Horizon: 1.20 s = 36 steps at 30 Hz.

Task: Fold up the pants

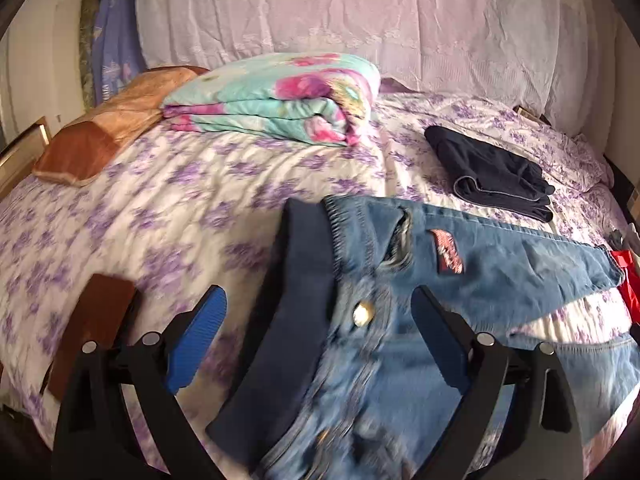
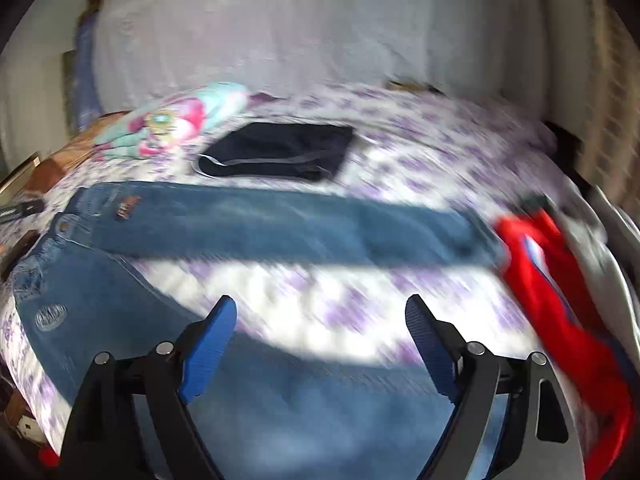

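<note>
The blue jeans (image 1: pixel 400 320) lie spread on the bed, on the purple-flowered bedspread (image 1: pixel 180 208), legs apart in a V as my right wrist view shows them: one leg runs flat and straight across the bed toward the red garment (image 2: pixel 560 300), the other comes down toward my camera under the right gripper (image 2: pixel 320 344). The denim is mid-blue and faded pale in places; I see a metal waist button (image 1: pixel 362 314), a fringed or stitched waistband edge, a red patch (image 1: pixel 450 256) on the far leg near the hip, and a pale round patch on the near leg in the right view. The waist end sits directly under my left gripper (image 1: pixel 316 344), with a darker navy panel of cloth, the inside of the waist or another piece, I cannot tell which, lying along its left edge. Left gripper: jaws spread wide, blue pads (image 1: pixel 200 344) either side of the waistband, nothing held. Right gripper: likewise wide, over the near leg and a sunlit strip of bedspread, nothing between its pads; this view is smeared with motion blur. Beyond the far leg lies a folded dark navy garment (image 1: pixel 492 172), apart from the jeans. Further back sits a folded floral quilt (image 1: pixel 280 100) in turquoise and pink, with a brown pillow (image 1: pixel 108 136) to its left. A brown flat object (image 1: pixel 92 320) lies near the bed edge at left. A pale lilac cloth (image 1: pixel 360 20) covers the back.
</note>
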Motion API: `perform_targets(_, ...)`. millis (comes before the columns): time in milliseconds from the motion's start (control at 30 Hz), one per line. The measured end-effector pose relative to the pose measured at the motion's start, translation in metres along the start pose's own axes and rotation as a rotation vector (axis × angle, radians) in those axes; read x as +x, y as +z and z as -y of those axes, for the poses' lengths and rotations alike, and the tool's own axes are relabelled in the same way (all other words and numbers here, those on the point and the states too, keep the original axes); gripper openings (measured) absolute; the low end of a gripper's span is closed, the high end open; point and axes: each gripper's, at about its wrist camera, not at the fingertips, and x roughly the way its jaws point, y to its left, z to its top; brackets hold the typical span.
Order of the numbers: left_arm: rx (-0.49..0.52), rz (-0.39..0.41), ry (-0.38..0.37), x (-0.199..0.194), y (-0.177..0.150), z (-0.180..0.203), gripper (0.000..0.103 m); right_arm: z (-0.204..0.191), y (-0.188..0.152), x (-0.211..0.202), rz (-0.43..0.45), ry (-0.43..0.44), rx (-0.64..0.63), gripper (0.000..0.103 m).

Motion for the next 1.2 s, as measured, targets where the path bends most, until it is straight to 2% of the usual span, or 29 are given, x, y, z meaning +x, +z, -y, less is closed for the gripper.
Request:
perform_targets(133, 0.019, -0.105, 0.012, 0.05, 0.002, 0.017, 0.091, -0.036, 0.038, 0.045, -0.017, 0.033, -0.054, 0.087)
perform_targets(167, 0.012, -0.137, 0.03, 0.064, -0.001, 0.016, 0.091, -0.039, 0.044, 0.056, -0.025, 0.03, -0.056, 0.087)
perform_targets(233, -0.035, -0.195, 0.011, 0.089, -0.008, 0.007, 0.096, -0.043, 0.054, 0.088, -0.071, 0.015, -0.049, 0.087)
perform_targets(300, -0.056, -0.181, -0.017, 0.084, -0.005, 0.003, 0.096, -0.043, 0.05, 0.115, -0.142, 0.004, -0.04, 0.087)
perform_targets(333, -0.061, -0.182, -0.026, 0.08, -0.004, 0.001, 0.095, -0.041, 0.043, 0.134, -0.204, 0.023, -0.029, 0.089)
perform_targets(367, -0.066, -0.184, -0.037, 0.077, -0.002, -0.002, 0.095, -0.037, 0.04, 0.142, -0.223, 0.046, -0.006, 0.091)
perform_targets(433, -0.083, -0.157, -0.049, 0.065, 0.006, -0.012, 0.095, -0.026, 0.041, 0.137, -0.179, 0.142, 0.038, 0.094)
perform_targets(533, -0.069, -0.062, 0.024, 0.05, 0.026, -0.025, 0.096, -0.013, 0.039, 0.135, -0.16, 0.198, 0.107, 0.097)
perform_targets(600, -0.058, -0.029, 0.064, 0.051, 0.039, -0.033, 0.098, -0.013, 0.041, 0.137, -0.158, 0.208, 0.117, 0.098)
perform_targets(667, -0.052, -0.054, 0.052, 0.067, 0.047, -0.038, 0.098, -0.015, 0.039, 0.136, -0.16, 0.199, 0.102, 0.1)
perform_targets(767, -0.037, -0.155, -0.024, 0.103, 0.05, -0.042, 0.098, -0.016, 0.039, 0.139, -0.168, 0.203, 0.099, 0.1)
perform_targets(800, -0.043, -0.172, -0.073, 0.112, 0.048, -0.044, 0.098, -0.015, 0.038, 0.139, -0.168, 0.206, 0.102, 0.1)
perform_targets(900, -0.099, -0.19, -0.195, 0.125, 0.041, -0.054, 0.097, -0.015, 0.037, 0.138, -0.167, 0.21, 0.106, 0.1)
perform_targets(1000, -0.166, -0.182, -0.287, 0.127, 0.038, -0.066, 0.097, -0.016, 0.038, 0.139, -0.17, 0.205, 0.102, 0.1)
perform_targets(1100, -0.196, -0.186, -0.368, 0.13, 0.035, -0.071, 0.073, -0.015, 0.039, 0.136, -0.156, 0.217, 0.112, 0.1)
perform_targets(1133, -0.193, -0.18, -0.392, 0.13, 0.035, -0.071, 0.058, -0.013, 0.04, 0.134, -0.144, 0.234, 0.119, 0.1)
perform_targets(1200, -0.165, -0.144, -0.394, 0.125, 0.035, -0.065, 0.055, -0.012, 0.043, 0.128, -0.111, 0.283, 0.126, 0.1)
